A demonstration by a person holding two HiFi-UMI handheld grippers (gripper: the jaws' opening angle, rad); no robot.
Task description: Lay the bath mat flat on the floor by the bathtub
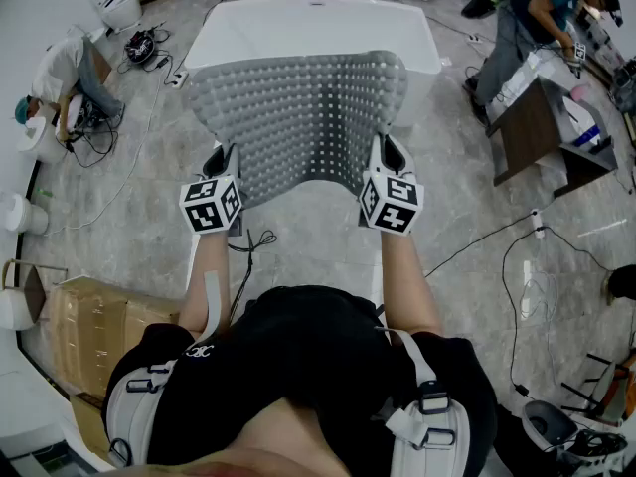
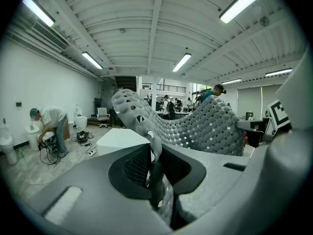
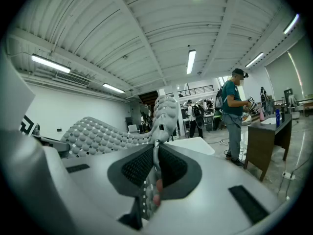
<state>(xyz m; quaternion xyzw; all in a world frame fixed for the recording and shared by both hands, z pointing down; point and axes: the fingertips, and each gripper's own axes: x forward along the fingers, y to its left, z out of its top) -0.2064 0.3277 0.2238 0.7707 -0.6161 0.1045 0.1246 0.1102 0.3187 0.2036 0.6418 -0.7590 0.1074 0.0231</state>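
In their own views the left gripper (image 2: 155,173) and right gripper (image 3: 156,170) each clamp an edge of the grey perforated rubber bath mat (image 1: 298,117). Only the head view shows it stretched between them, with the white rectangular bathtub (image 1: 318,28) just beyond.

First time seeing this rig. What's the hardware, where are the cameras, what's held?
No robot: a person holds a two-jaw gripper in each hand. One picture comes from a camera on their head, looking down; the other two from cameras riding on each gripper, looking along its jaws. The left gripper and right gripper are each shut on the near edge of a grey bumpy bath mat, held up in the air before a white bathtub, not yet on the stone floor. The marked cubes are part of the grippers.
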